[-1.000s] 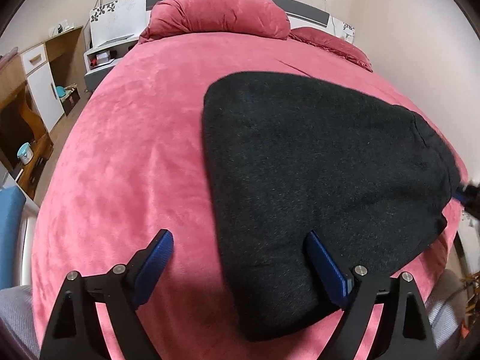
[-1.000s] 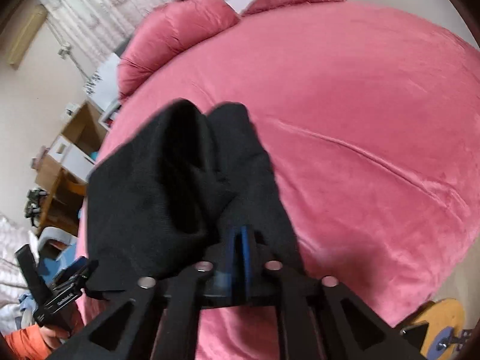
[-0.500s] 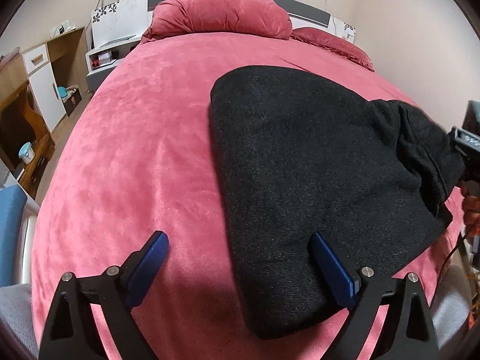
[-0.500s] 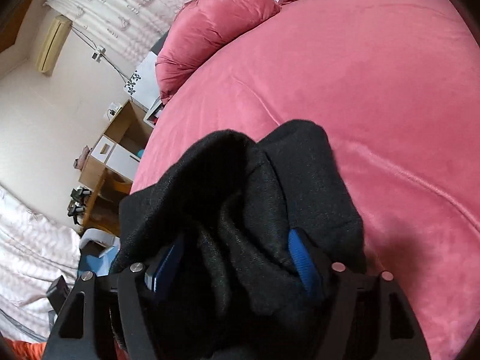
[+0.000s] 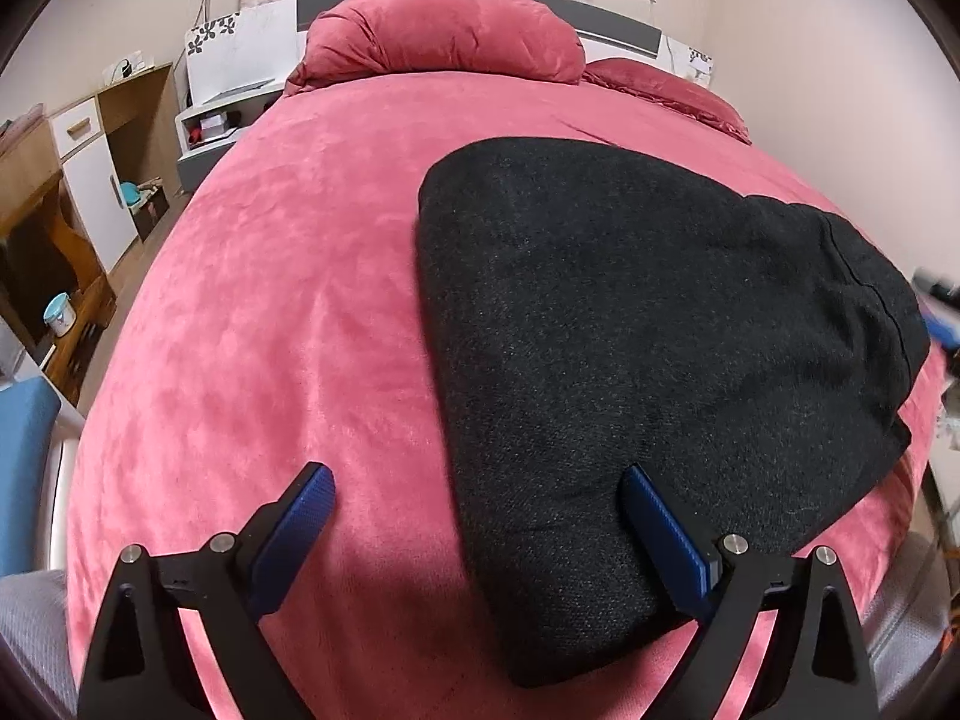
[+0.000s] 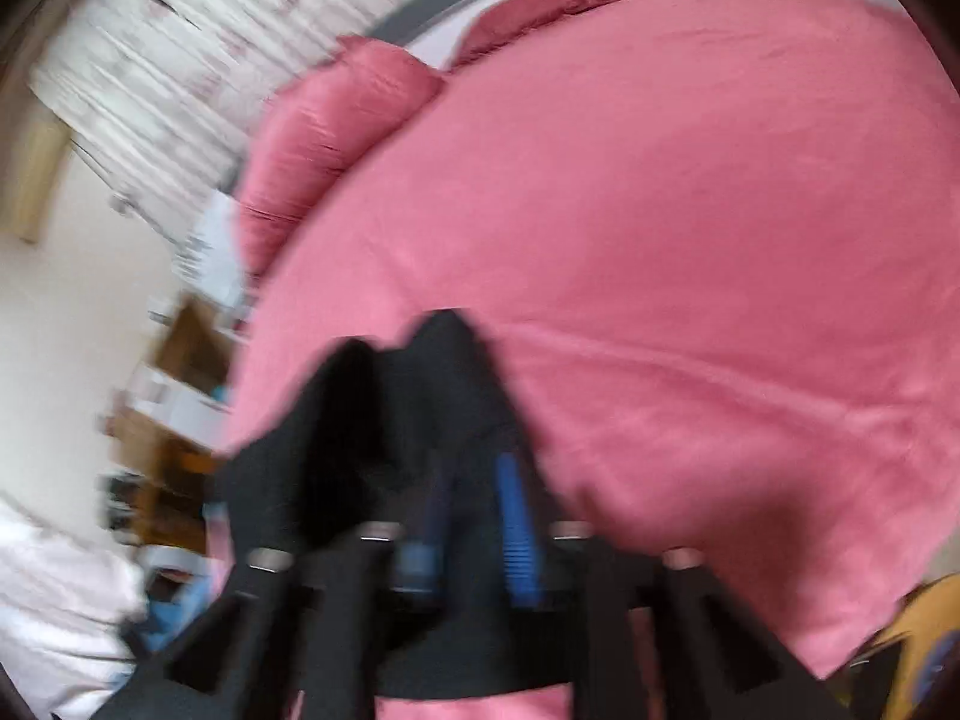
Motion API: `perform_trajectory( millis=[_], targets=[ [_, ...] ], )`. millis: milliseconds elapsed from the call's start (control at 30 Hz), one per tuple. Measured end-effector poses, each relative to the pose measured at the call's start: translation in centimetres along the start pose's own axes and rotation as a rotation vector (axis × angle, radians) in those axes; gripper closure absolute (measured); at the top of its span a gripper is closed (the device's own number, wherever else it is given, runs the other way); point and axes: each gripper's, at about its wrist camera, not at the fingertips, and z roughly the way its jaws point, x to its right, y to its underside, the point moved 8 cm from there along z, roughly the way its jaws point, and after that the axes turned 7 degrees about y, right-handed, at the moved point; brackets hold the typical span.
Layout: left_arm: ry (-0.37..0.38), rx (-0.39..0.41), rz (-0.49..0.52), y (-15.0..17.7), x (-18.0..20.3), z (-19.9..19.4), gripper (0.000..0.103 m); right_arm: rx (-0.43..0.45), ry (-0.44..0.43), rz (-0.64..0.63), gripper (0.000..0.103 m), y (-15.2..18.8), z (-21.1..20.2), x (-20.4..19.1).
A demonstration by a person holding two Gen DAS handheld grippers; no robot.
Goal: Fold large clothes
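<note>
A black knitted garment (image 5: 660, 324) lies folded on the right half of the pink bed (image 5: 270, 300). My left gripper (image 5: 474, 475) hovers open over the garment's near left corner; its right pad (image 5: 666, 546) rests against the cloth, its left pad (image 5: 300, 516) is over bare bedspread. In the blurred right wrist view the garment (image 6: 384, 420) bunches up from my right gripper (image 6: 474, 474), whose jaws are closing with a fold of black cloth between the blue pads. That gripper shows as a blue blur (image 5: 936, 312) at the garment's right edge.
Pink pillows (image 5: 444, 24) lie against the headboard at the far end. A white nightstand (image 5: 222, 120) and wooden cabinets (image 5: 72, 180) stand left of the bed. A blue chair (image 5: 24, 468) is at the near left. Bare bedspread stretches left of the garment.
My right gripper opened wide around a lifted bunch of the garment, then narrowed on a fold while pulling back and rolling. The garment's right edge lies flatter again. The left gripper stayed still.
</note>
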Motion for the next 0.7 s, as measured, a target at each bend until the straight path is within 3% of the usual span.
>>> perform_trajectory(
  millis=[133, 233, 333, 367, 400, 433, 467, 567, 600, 700],
  targets=[
    [-0.015, 0.038, 0.043, -0.6, 0.8, -0.7, 0.006, 0.112, -0.135, -0.264, 0.068, 0.8, -1.8, -9.7],
    [-0.040, 0.046, 0.115, -0.7, 1.7, -0.8, 0.006, 0.095, -0.161, -0.501, 0.068, 2.7, 0.0, -16.2],
    [-0.054, 0.036, 0.137, -0.4, 1.7, -0.4, 0.005, 0.050, -0.055, -0.629, 0.069, 3.9, 4.4, -17.8],
    [-0.055, 0.024, 0.136, -0.1, 1.5, -0.1, 0.003, 0.045, 0.035, -0.676, 0.069, 4.1, 5.9, -16.8],
    [-0.053, 0.014, 0.136, 0.0, 1.3, 0.1, 0.003, 0.050, 0.163, -0.716, 0.077, 3.8, 7.3, -15.0],
    [-0.046, 0.005, 0.131, 0.2, 1.2, 0.4, 0.001, 0.043, 0.227, -0.726, 0.091, 3.6, 8.1, -12.9],
    [-0.038, 0.000, 0.123, 0.4, 0.9, 0.7, 0.000, 0.012, 0.252, -0.686, 0.097, 3.4, 9.2, -10.3],
    [-0.024, 0.010, 0.112, 0.6, 0.6, 1.1, 0.000, 0.009, 0.017, -0.370, 0.103, 2.4, 9.1, -6.2],
    [-0.019, 0.014, 0.108, 0.6, 0.5, 1.2, 0.000, 0.009, -0.021, -0.314, 0.103, 2.4, 9.2, -5.9],
    [-0.005, 0.021, 0.089, 0.5, 0.3, 0.7, 0.000, 0.040, -0.009, -0.351, 0.103, 2.8, 9.1, -6.5]
  ],
)
